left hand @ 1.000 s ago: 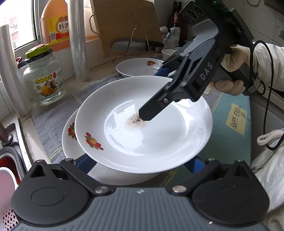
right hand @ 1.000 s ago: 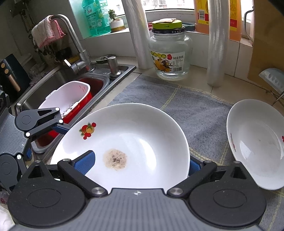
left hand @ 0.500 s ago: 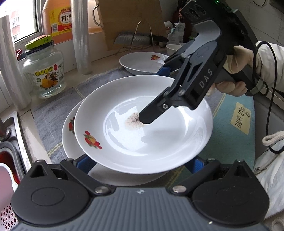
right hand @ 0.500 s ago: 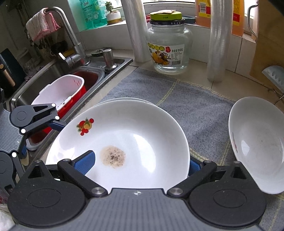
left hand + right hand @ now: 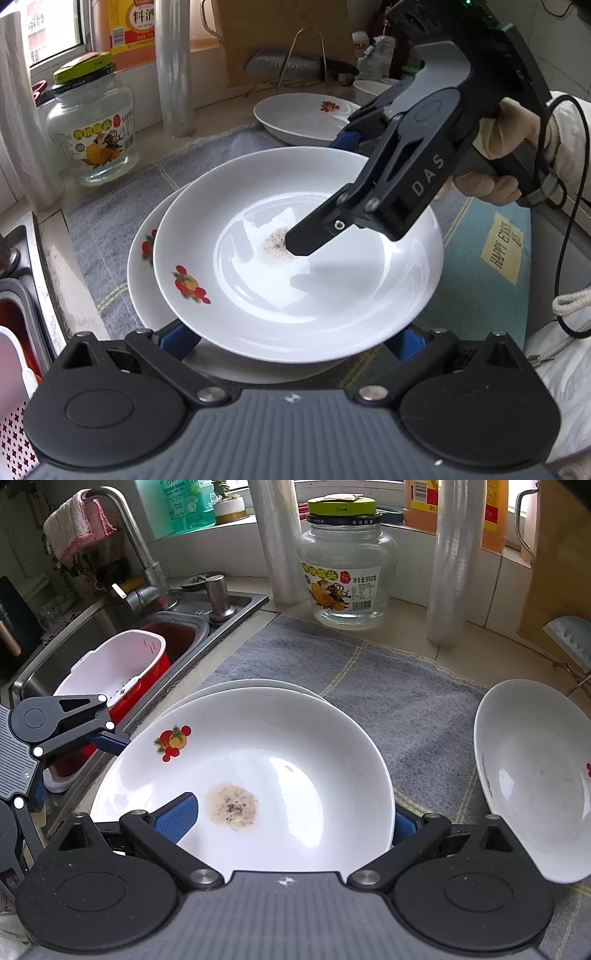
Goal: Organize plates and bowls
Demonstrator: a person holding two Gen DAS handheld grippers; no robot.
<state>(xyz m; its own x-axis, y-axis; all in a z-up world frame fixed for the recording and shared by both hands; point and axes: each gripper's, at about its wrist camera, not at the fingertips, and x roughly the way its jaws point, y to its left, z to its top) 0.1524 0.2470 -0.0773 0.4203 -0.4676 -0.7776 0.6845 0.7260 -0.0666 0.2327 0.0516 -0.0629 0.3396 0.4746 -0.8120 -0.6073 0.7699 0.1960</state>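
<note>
**Soiled plate held over a second plate beside the sink**

The right gripper (image 5: 284,819) pinches the near rim of the soiled plate (image 5: 295,746): one blue finger pad (image 5: 177,818) lies on the inner face, the other pad sits under the rim at the right. The plate carries a fruit motif and a brownish speckled patch of residue (image 5: 231,805) at its centre. It sits above a second plate (image 5: 142,273), offset so that only the lower plate's left edge shows; whether the two touch cannot be told.

The left gripper (image 5: 291,339) has its fingers spread wide, one pad (image 5: 177,338) at each side of the stack and beneath the upper plate's rim; contact cannot be told.

Both plates rest over a grey cloth mat (image 5: 406,709). A third plate (image 5: 532,775) lies on the mat to the right, apart from the stack. Behind stand a glass jar (image 5: 347,572) with a yellow-green lid and two rolls of clear film (image 5: 450,565). The sink (image 5: 236,602), holding a red-and-white basin (image 5: 122,668), borders the mat on the left.
</note>
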